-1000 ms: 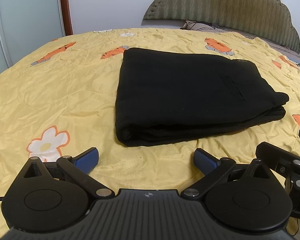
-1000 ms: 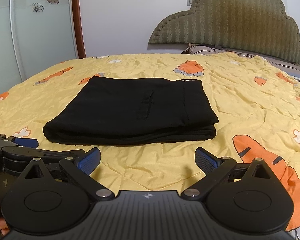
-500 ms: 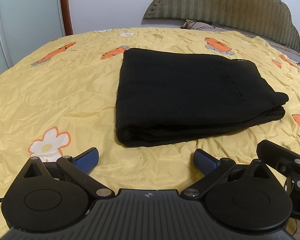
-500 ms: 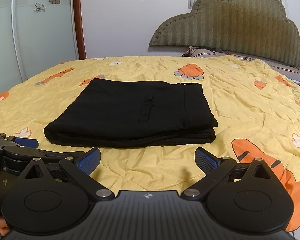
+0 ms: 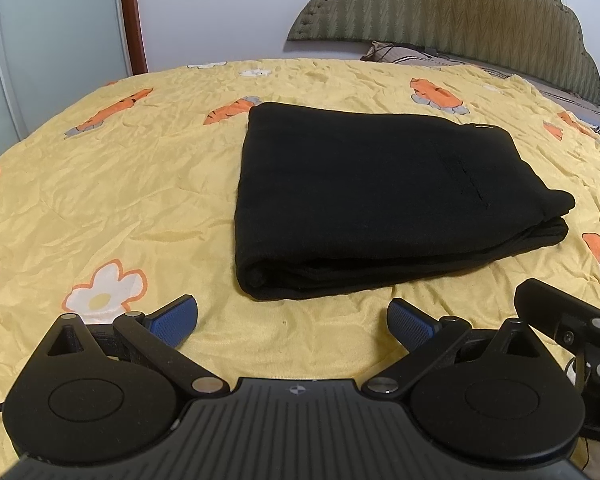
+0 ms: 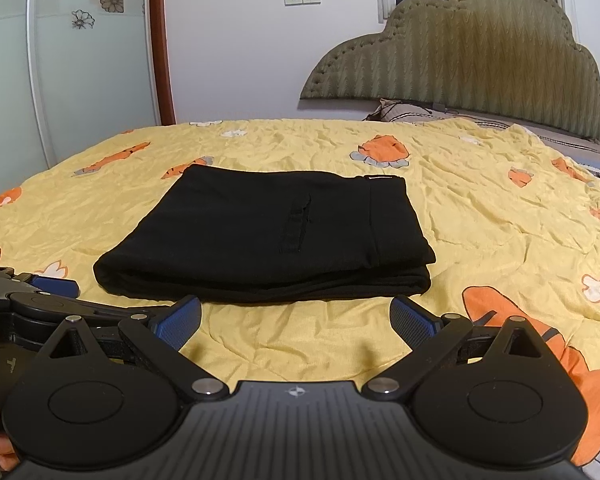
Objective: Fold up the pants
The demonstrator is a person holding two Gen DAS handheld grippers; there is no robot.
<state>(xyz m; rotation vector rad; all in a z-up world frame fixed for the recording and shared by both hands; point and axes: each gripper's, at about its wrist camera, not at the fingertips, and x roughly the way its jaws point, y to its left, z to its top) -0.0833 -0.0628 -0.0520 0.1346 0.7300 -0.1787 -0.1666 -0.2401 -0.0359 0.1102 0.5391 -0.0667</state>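
Black pants lie folded into a flat rectangle on the yellow bedspread; they also show in the right wrist view. My left gripper is open and empty, a short way in front of the folded near edge. My right gripper is open and empty, just in front of the pants' near edge. The right gripper's body shows at the right edge of the left wrist view. The left gripper shows at the left edge of the right wrist view.
The bedspread has carrot and flower prints and is wrinkled. A green padded headboard and a pillow stand at the far right. A glass wardrobe door is at the far left.
The right wrist view has tilted up and drawn back slightly, so the pants sit lower in it. The left gripper has barely moved. Both grippers stay open.
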